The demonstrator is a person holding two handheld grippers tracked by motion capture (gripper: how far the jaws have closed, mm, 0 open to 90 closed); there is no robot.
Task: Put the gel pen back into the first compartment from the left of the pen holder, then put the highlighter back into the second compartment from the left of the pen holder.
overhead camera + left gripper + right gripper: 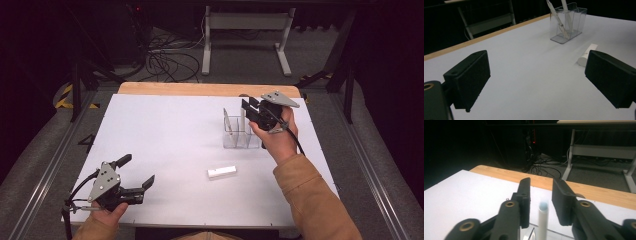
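Two grippers: right gripper (248,109) parted around a white pen (543,220), over clear holder (235,140), left gripper (138,172) wide apart.

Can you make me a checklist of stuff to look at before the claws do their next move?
1. Right claw has let go of the white pen: ok, gaps show on both sides of the pen.
2. Pen standing in the clear holder: ok, it leans inside.
3. Holder upright on the table: ok.
4. Left claw open and holding nothing: ok.
5. White tube free to grab: ok, it lies alone on the table.
6. Pen fully settled at the holder's bottom: cannot tell.
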